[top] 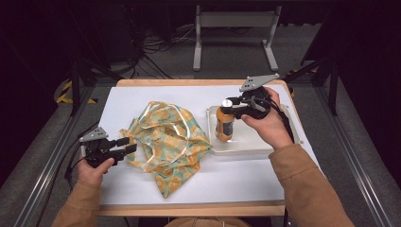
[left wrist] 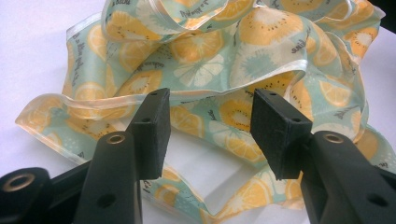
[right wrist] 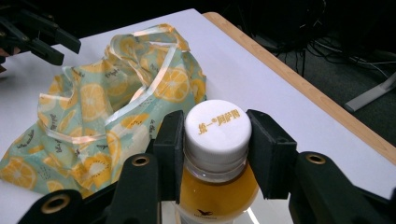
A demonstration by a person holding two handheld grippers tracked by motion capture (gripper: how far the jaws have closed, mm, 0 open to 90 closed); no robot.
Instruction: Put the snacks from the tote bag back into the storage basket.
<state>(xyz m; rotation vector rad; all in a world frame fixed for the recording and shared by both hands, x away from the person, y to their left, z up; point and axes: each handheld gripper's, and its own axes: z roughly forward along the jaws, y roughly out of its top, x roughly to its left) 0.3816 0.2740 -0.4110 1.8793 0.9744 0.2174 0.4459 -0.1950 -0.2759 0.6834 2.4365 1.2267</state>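
Bottle point(top: 225, 125) of orange drink, white-capped, stands upright in a white tray point(top: 246, 144) near the right edge of the table point(top: 198, 184), seen from the high view. The right gripper point(top: 231, 105) grips it at the neck just under the cap, the person's right hand point(top: 265, 120) wrapped round the tool. A crumpled fruit-print bag point(top: 165, 142) lies in the middle of the table, just beside the tray's left rim. Near the left edge the left gripper point(top: 126, 146) rests low in the left hand point(top: 94, 168), its tips at the bag's near-left fringe.

From the left gripper view, the left gripper point(left wrist: 210, 128) has its jaws spread with nothing between the pads — the bag point(left wrist: 224, 56), printed with orange and kiwi slices on pale green, lies just beyond and beneath them on the white surface.

From the right gripper view, the right gripper point(right wrist: 215, 149) is pinching the bottle point(right wrist: 215, 154): both black pads press on the sides of the white cap and neck, amber liquid showing below. The bag point(right wrist: 107, 107) sprawls behind it toward the table's far side, and the left gripper point(right wrist: 39, 35) shows at the upper left corner — well apart from the bottle. The table's wooden edge point(right wrist: 299, 88) runs along the right.
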